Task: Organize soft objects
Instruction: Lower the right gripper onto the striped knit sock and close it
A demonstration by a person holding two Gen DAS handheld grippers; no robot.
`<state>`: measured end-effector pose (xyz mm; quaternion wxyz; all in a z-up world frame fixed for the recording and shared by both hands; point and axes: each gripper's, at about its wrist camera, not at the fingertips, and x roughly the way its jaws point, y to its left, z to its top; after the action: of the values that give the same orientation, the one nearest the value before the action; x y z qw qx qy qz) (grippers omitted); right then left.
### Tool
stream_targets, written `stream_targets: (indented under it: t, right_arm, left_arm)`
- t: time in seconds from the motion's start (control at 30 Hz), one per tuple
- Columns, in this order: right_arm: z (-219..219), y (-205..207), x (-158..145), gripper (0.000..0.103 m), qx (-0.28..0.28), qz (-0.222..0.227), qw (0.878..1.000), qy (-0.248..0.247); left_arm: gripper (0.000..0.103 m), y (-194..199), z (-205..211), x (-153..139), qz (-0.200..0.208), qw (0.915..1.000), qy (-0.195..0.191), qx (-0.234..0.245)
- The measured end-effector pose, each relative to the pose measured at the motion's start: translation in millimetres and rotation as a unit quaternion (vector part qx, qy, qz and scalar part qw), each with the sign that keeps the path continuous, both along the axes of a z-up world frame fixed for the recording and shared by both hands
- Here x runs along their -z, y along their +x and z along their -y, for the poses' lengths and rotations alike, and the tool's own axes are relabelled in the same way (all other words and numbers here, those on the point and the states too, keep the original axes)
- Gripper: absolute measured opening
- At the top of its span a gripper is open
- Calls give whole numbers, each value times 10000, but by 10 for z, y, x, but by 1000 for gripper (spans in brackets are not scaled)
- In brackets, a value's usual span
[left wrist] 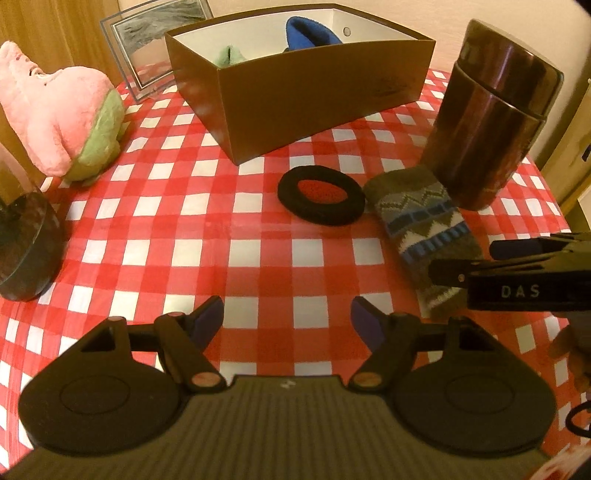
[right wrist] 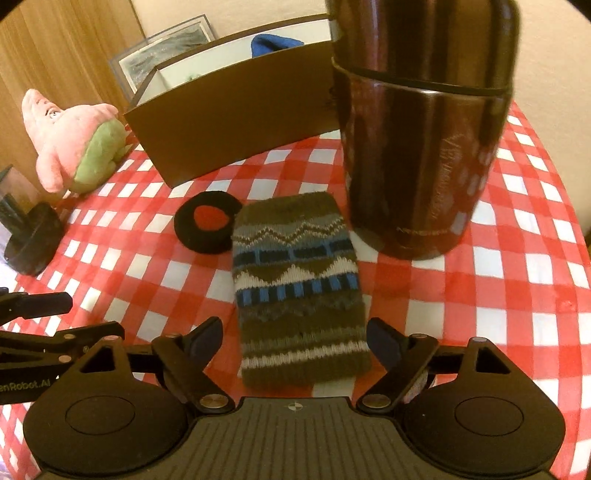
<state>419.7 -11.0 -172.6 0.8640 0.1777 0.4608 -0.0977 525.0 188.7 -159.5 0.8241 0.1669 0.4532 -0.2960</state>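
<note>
A patterned knitted sock (right wrist: 295,284) (left wrist: 424,229) lies flat on the red checked tablecloth. My right gripper (right wrist: 295,336) is open, its fingers on either side of the sock's near end; it enters the left wrist view (left wrist: 461,262) from the right. A black and red knitted ring (left wrist: 320,194) (right wrist: 207,226) lies left of the sock. A brown box (left wrist: 314,96) (right wrist: 229,122) behind holds a blue item (left wrist: 306,33) and a green item (left wrist: 231,55). A pink and green plush (left wrist: 66,114) (right wrist: 77,144) lies far left. My left gripper (left wrist: 288,325) is open and empty above the cloth.
A tall dark flask (left wrist: 495,114) (right wrist: 424,129) stands right of the sock, close to it. A glass picture frame (left wrist: 147,51) leans behind the box. A dark round-based object (left wrist: 26,243) (right wrist: 31,243) stands at the left edge. A wooden wall is behind.
</note>
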Motion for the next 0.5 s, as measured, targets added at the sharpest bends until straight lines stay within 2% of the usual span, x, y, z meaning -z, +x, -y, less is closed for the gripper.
stream_targets:
  t: [0.2, 0.4, 0.5]
  right_arm:
    - [-1, 203, 117, 90, -28, -32, 9998, -168]
    - [-63, 326, 310, 90, -88, -253, 9981, -549]
    - [-83, 302, 337, 88, -86, -143, 9978, -648]
  left_arm:
    - [74, 95, 42, 65, -25, 10000, -13, 18]
    - [73, 162, 70, 127, -38, 10000, -8, 54]
    - [71, 191, 78, 141, -43, 9999, -48, 77]
